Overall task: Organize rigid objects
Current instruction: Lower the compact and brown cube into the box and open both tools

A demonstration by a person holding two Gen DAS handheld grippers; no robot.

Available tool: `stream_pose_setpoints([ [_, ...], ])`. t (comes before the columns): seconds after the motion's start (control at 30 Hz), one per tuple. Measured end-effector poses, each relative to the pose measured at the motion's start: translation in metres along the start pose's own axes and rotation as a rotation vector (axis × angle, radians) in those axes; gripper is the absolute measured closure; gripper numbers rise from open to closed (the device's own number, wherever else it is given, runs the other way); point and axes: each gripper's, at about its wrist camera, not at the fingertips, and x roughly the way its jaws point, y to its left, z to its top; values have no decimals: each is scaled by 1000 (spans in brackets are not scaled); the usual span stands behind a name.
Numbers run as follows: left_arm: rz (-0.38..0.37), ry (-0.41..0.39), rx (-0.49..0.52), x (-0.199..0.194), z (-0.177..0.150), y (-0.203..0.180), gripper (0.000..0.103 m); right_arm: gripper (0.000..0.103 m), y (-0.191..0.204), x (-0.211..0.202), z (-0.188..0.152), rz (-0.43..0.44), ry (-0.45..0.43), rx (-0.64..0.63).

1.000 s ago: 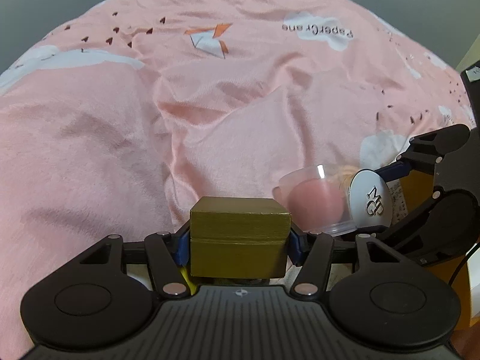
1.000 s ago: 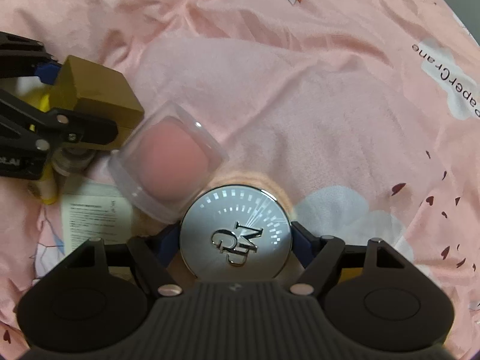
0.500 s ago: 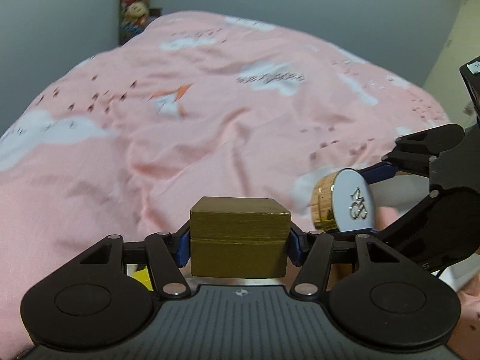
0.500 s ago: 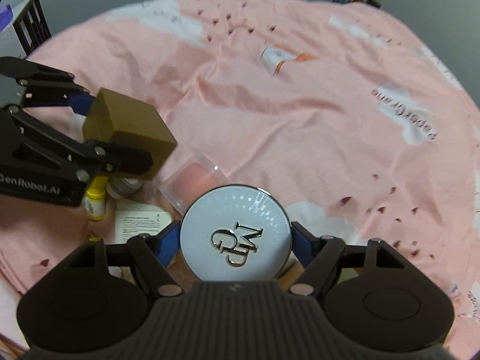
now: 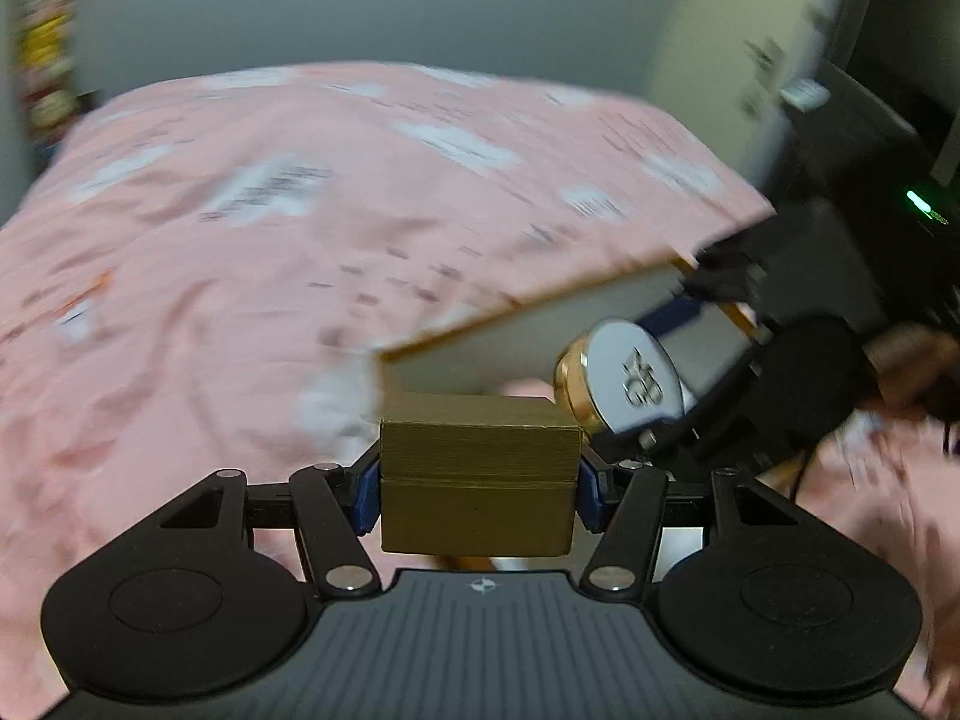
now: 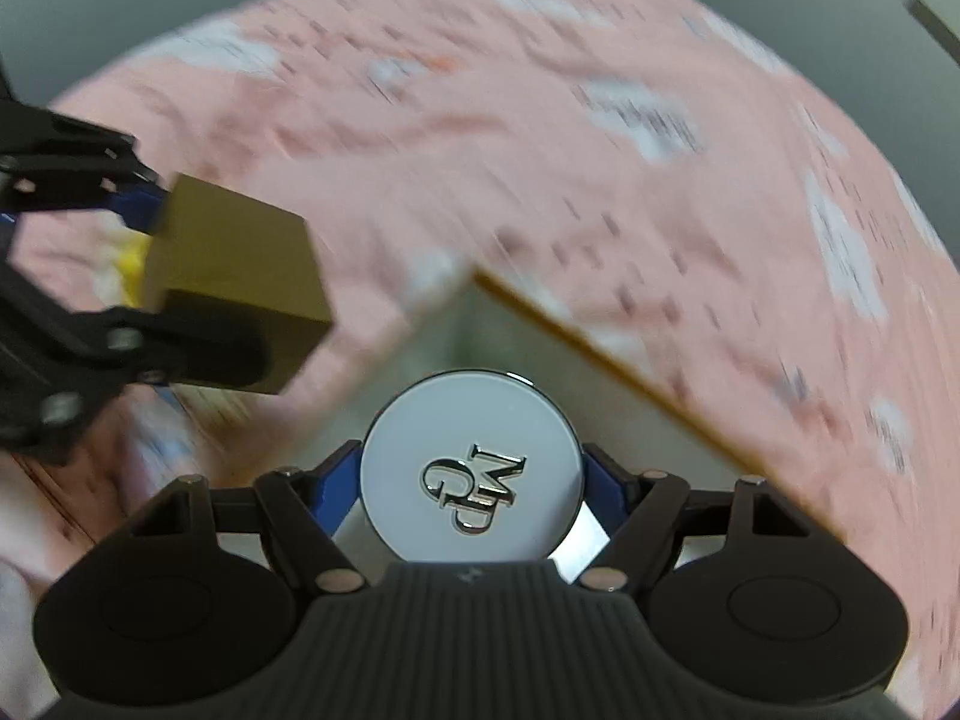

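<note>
My left gripper [image 5: 479, 483] is shut on a gold box [image 5: 477, 474] and holds it in the air above the pink bedspread [image 5: 240, 276]. My right gripper [image 6: 471, 483] is shut on a round white compact [image 6: 471, 474] with a gold rim and silver letters. In the left wrist view the compact [image 5: 630, 381] and right gripper sit just right of the box. In the right wrist view the gold box [image 6: 234, 282] is at the left. Both views are motion-blurred.
A pale board or box flap with a tan edge [image 5: 540, 324] stands right behind both held things; it also shows in the right wrist view [image 6: 600, 354]. Dark furniture with a green light [image 5: 918, 204] is at the right. A grey wall [image 5: 360, 6] lies beyond the bed.
Both grippers have lifted and swung right with their loads. The bottle, leaflet and clear case have left view; a pale flap and dark furniture have come in.
</note>
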Motion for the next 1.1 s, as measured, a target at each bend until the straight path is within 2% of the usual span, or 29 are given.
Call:
stream_pose_setpoints([
  [0.1, -53, 89, 97, 29, 2, -21, 35, 28, -19, 12, -27, -10, 77, 68],
  [0.2, -75, 188, 140, 59, 5, -34, 35, 28, -34, 23, -51, 8, 127, 132],
  [0.43, -34, 416, 163, 109, 6, -49, 35, 28, -50, 48, -76, 33, 183, 172],
  [0.57, -26, 501, 209, 129, 3, -54, 35, 28, -54, 61, -79, 63, 201, 175],
  [0.67, -18, 543, 244, 138, 1, -57, 35, 28, -54, 69, -80, 90, 210, 171],
  [0.87, -32, 594, 234, 148, 1, -55, 34, 28, -53, 82, -81, 114, 230, 179],
  [1.0, -32, 596, 231, 148, 2, -53, 24, 28, -54, 89, -80, 147, 243, 209],
  [1.1, -35, 579, 233, 144, 2, -51, 24, 28, -54, 93, -79, 162, 259, 223],
])
